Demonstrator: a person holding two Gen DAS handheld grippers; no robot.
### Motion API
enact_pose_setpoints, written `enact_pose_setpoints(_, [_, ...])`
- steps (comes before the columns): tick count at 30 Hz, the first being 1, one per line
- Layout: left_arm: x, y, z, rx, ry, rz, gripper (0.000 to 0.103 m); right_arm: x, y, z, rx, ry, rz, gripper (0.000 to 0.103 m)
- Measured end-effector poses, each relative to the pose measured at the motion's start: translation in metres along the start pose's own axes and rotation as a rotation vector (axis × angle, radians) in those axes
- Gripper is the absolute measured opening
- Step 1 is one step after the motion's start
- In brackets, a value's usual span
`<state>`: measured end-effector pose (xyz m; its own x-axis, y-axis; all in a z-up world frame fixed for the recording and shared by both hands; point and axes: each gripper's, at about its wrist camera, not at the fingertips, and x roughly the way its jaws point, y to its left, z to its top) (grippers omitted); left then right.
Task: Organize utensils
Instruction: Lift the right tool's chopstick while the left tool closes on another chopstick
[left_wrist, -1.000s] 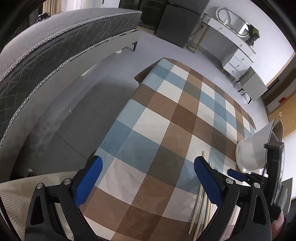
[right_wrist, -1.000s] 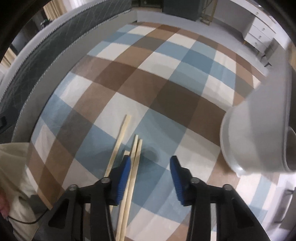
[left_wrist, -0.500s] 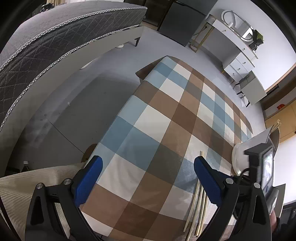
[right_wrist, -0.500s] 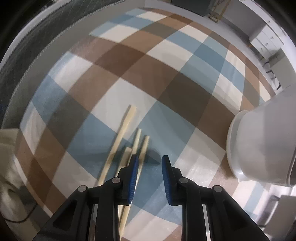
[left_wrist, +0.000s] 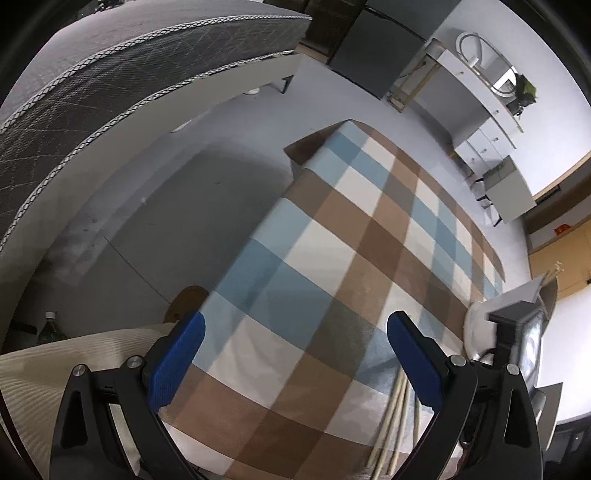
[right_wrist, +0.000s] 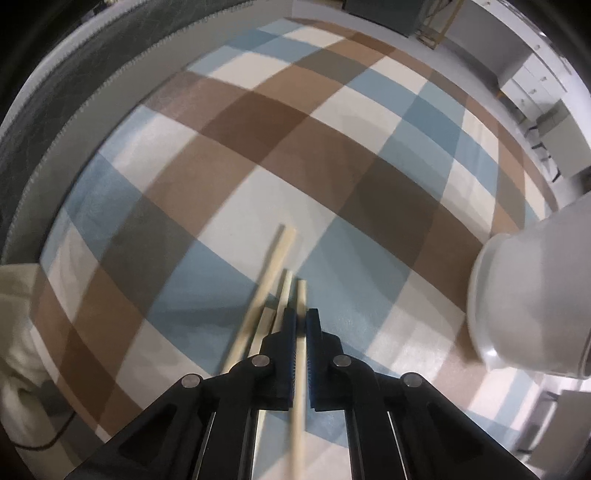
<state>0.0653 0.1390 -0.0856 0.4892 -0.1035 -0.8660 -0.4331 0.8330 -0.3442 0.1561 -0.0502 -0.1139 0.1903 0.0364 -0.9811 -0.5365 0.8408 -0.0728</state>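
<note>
Right claw (right_wrist: 300, 325) points steeply down at the table, its blue pads (right_wrist: 313, 328) pressed together on one pale chopstick (right_wrist: 300, 354) that runs up between them. Just left of that stick, three more chopsticks (right_wrist: 271, 273) lie on the checked tablecloth (right_wrist: 258, 147), fanned slightly and touching near the claw. Off to the right stands a white holder (right_wrist: 535, 295), tilted in this view and well apart from the sticks.

Left claw (left_wrist: 295, 365) hovers over the near edge of the same table with its blue pads (left_wrist: 177, 358) spread wide and nothing between them. At its right, the chopsticks (left_wrist: 395, 413) show partly behind the right pad, and beyond them the right claw's black body (left_wrist: 517, 332) stands before the white holder (left_wrist: 476, 325). A cream sleeve or cloth (left_wrist: 55, 365) lies at lower left. Farther off are grey floor (left_wrist: 166, 221), a grey mattress (left_wrist: 110, 74) and a white desk (left_wrist: 491, 107).
</note>
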Motion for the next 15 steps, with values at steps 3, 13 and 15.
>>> enact_pose_setpoints(3, [0.004, -0.001, -0.001, 0.011, 0.007, 0.012, 0.096, -0.008, -0.011, -0.005, 0.064, -0.073, 0.026, 0.004])
enact_pose_setpoints(13, [0.03, -0.042, -0.019, 0.164, 0.088, 0.031, 0.096, -0.076, -0.075, -0.064, 0.349, -0.382, 0.205, 0.004])
enact_pose_setpoints(15, [0.035, -0.053, -0.024, 0.205, 0.094, 0.035, 0.096, -0.082, -0.091, -0.083, 0.404, -0.435, 0.239, 0.004])
